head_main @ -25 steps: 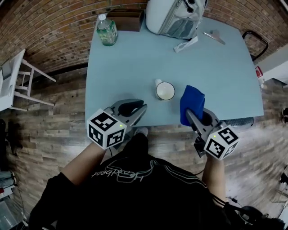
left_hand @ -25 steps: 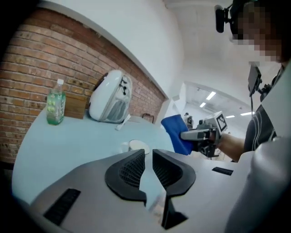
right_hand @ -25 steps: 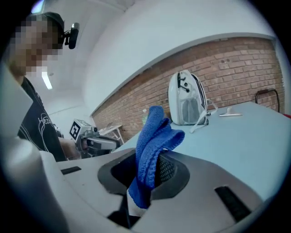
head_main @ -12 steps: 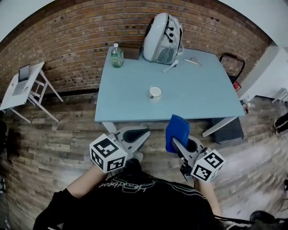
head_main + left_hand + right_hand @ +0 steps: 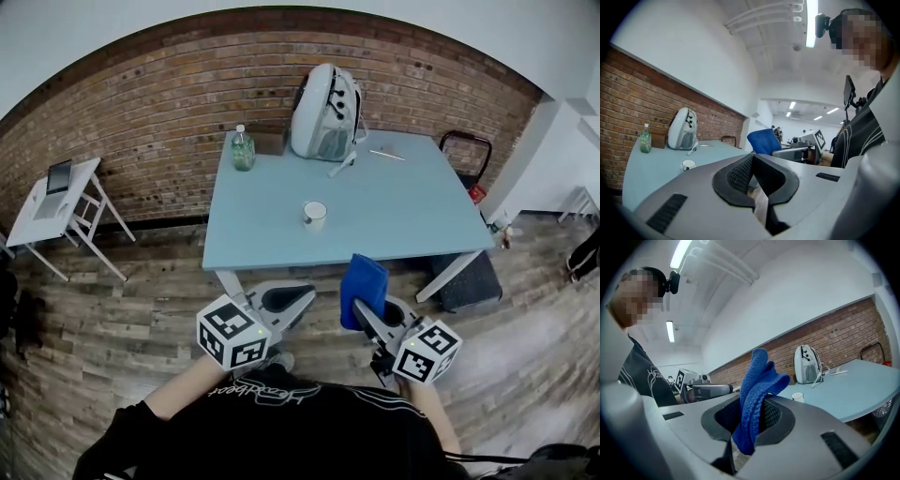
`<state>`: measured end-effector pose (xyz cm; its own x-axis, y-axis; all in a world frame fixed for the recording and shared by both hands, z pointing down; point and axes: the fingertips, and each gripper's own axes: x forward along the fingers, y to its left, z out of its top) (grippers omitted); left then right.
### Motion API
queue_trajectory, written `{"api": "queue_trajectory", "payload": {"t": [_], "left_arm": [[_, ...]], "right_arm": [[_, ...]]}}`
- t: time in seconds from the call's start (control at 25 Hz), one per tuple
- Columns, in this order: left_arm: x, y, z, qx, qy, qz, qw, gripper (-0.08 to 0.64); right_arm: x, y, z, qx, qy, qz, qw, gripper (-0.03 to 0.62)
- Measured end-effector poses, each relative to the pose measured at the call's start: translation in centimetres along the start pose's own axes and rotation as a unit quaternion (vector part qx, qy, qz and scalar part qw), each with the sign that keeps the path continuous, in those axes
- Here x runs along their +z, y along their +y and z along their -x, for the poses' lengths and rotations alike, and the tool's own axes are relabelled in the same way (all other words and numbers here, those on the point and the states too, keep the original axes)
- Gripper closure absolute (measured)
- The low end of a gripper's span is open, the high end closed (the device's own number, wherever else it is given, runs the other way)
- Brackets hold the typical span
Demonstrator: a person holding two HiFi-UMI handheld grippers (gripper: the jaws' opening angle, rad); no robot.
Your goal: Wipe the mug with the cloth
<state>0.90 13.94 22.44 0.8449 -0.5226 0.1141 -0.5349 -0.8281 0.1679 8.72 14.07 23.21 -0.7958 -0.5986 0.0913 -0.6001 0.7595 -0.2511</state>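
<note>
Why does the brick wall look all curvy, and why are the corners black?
Head view: the wide lens bends the wall into an arch. Left gripper view: the round lens leaves black corners, and the ceiling light glares white. Right gripper view: black corners again; the cloth close up is sharp, the mug far off tiny.

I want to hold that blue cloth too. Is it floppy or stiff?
Probably soft and floppy: the blue cloth is folded and bunched between the right gripper's jaws. Likely light, since a pinch holds it up. Its knitted-looking texture probably isn't slippery.
</note>
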Motion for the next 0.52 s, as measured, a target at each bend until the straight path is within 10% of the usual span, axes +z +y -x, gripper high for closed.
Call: {"api": "queue_trajectory", "payload": {"t": [0.52], "left_arm": [[2.0,-2.8,-0.8,-0.01,-0.006,-0.026,0.9996,0.552]], "right_arm": [[1.3,0.9,2.2,0.007,-0.019,0.0,1.0,0.532]]}}
